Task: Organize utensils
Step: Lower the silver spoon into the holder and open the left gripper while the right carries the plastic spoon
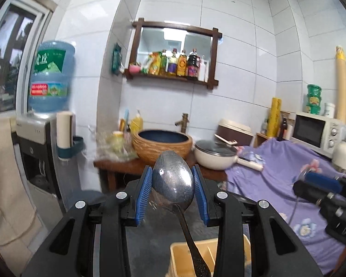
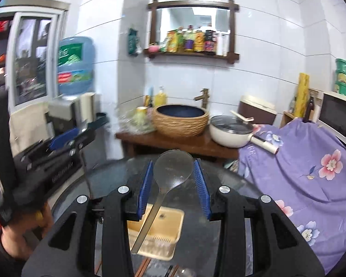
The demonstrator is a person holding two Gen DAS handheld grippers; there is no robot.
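Kitchen backdrop; left hand-held gripper (image 1: 173, 177) clamps metal spoon (image 1: 173, 180) bowl-up

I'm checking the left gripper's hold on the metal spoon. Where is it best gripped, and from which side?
The left gripper pinches the metal spoon across its wide bowl, handle dangling. Probably better: grip the narrow neck below the bowl, pads closing on its two edges from the sides, so it swings less.

This was a home kitchen with white tiled walls (image 1: 237, 53). A wooden shelf (image 1: 170, 77) held sauce bottles (image 1: 186, 65), and a lidded pan (image 1: 215, 154), microwave (image 1: 316, 130) and water dispenser (image 1: 38, 143) stood around a basin (image 1: 162, 146) with a tap (image 1: 183, 122).
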